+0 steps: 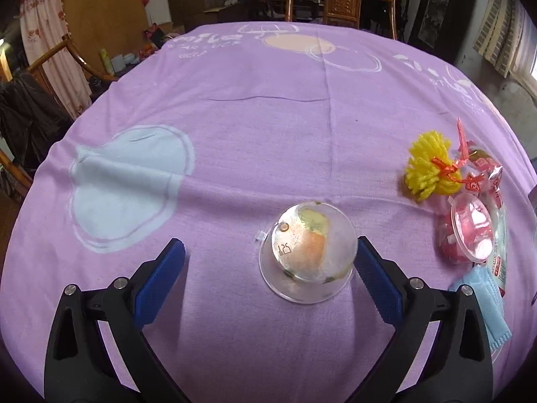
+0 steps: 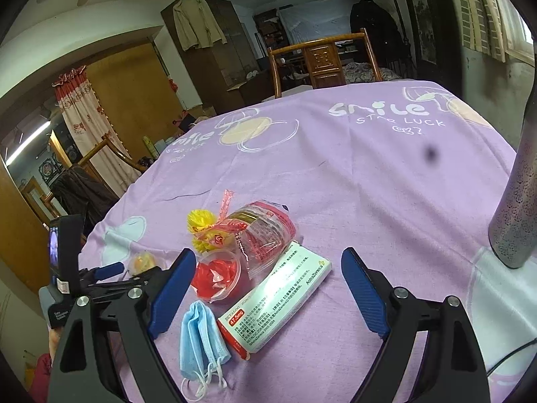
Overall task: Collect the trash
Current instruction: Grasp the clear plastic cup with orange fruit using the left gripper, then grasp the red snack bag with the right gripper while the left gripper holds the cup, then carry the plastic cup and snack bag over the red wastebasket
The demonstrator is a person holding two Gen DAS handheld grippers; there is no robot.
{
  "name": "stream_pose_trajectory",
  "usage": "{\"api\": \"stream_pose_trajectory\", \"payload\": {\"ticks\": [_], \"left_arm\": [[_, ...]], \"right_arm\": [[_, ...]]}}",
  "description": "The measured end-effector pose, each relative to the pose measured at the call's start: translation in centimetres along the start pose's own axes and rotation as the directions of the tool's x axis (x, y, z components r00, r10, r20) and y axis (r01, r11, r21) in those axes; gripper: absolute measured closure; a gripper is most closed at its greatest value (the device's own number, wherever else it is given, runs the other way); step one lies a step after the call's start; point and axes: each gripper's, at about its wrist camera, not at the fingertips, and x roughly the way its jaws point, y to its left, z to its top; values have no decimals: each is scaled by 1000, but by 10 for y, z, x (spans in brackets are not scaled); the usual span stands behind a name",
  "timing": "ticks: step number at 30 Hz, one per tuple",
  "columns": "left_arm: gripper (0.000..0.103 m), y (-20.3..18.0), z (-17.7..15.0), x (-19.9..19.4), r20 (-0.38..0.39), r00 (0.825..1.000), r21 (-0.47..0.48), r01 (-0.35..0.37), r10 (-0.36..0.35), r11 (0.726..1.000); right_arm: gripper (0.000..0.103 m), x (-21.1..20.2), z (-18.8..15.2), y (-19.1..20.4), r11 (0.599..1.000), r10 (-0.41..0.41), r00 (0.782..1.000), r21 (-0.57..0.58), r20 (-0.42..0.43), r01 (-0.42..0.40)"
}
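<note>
The tablecloth reads "smile", "STAR LUCK"; the medicine box reads "BETALOC", "47.5mg", "AstraZeneca"

The left claw hangs tilted steeply down over the tabletop, its blue-padded fingers spread wide and gripping nothing; the right-hand pad stands just beside the tabletop's clear cup, the left-hand pad well apart from it. The right claw points down at a shallower slant over the same tabletop, jaws wide apart, nothing pressed between its blue pads. In the right wrist view, the left claw shows at the left edge.
</note>
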Motion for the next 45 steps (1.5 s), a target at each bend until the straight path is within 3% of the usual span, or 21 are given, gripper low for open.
{"api": "stream_pose_trajectory", "payload": {"ticks": [4,16,24,29,30,31,34,38,45], "left_arm": [[45,8,-1,-5,6,998,-18,64,-64,998],[45,7,-2,-33,92,983,-7,159,-158,987],[45,6,-2,-31,80,982,-3,170,-169,985],[45,11,1,-26,59,980,-26,191,-189,981],[45,12,1,-26,57,979,-29,199,-197,980],[45,12,2,-26,56,977,-32,206,-204,978],[45,12,2,-29,69,979,-30,196,-193,980],[45,14,0,-33,92,980,-29,181,-177,983],[45,23,1,-35,105,980,-61,178,-171,982]], "right_arm": [[16,4,1,-7,1000,-4,1000,21,-14,4],[16,21,1,-29,984,98,993,155,-60,-87],[12,58,25,11,999,28,993,40,-112,-24],[12,91,22,5,997,3,985,81,-170,11],[18,94,20,4,997,23,984,79,-178,-9],[45,94,19,4,997,37,984,67,-177,-26],[59,79,25,7,997,67,990,44,-122,-62],[61,43,31,13,994,106,994,6,-26,-106],[59,8,33,14,982,183,982,26,36,-184]]}}
